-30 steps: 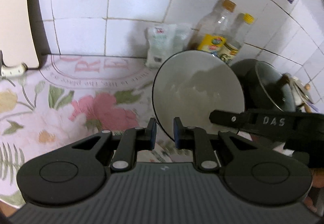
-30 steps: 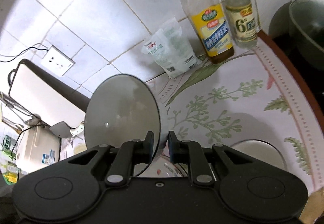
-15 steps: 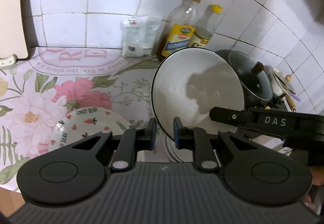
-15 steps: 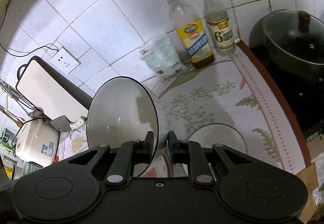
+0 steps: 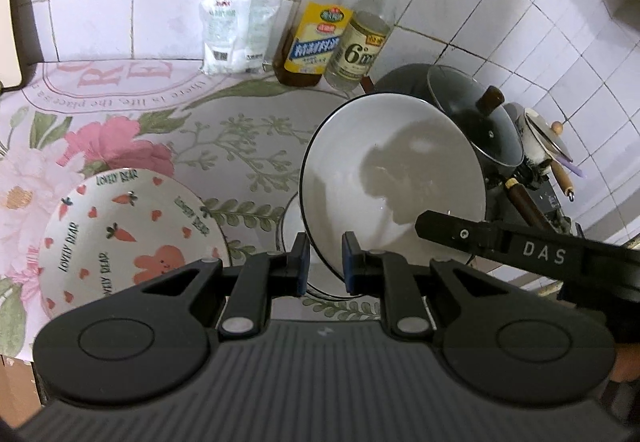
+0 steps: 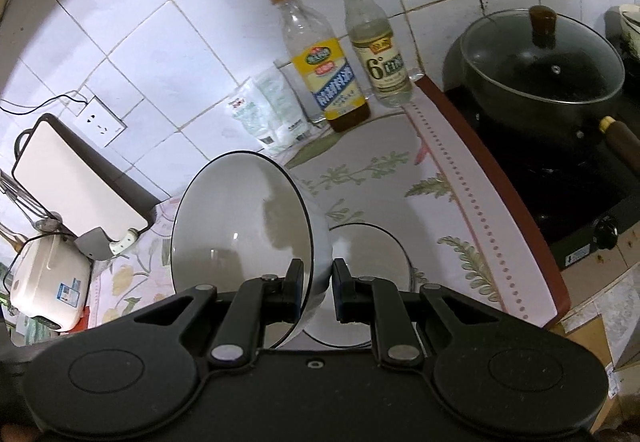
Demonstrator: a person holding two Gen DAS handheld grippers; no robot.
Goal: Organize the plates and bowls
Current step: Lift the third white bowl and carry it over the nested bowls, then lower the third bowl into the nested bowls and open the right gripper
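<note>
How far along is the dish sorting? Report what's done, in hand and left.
Done: little to judge; one white bowl sits on the floral mat. In hand: left tongs and right tongs are both shut on the rim of a tilted black-rimmed bowl above it. Left: probably nest it in that bowl; the carrot plate lies apart.

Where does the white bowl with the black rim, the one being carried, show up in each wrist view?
Left wrist: the white bowl is right of centre, tilted, its rim pinched by the left gripper, with the right gripper reaching in from the right.
Right wrist: the bowl is left of centre, rim pinched by the right gripper.
Shared landmark: the yellow-label bottle at the tiled wall.
</note>
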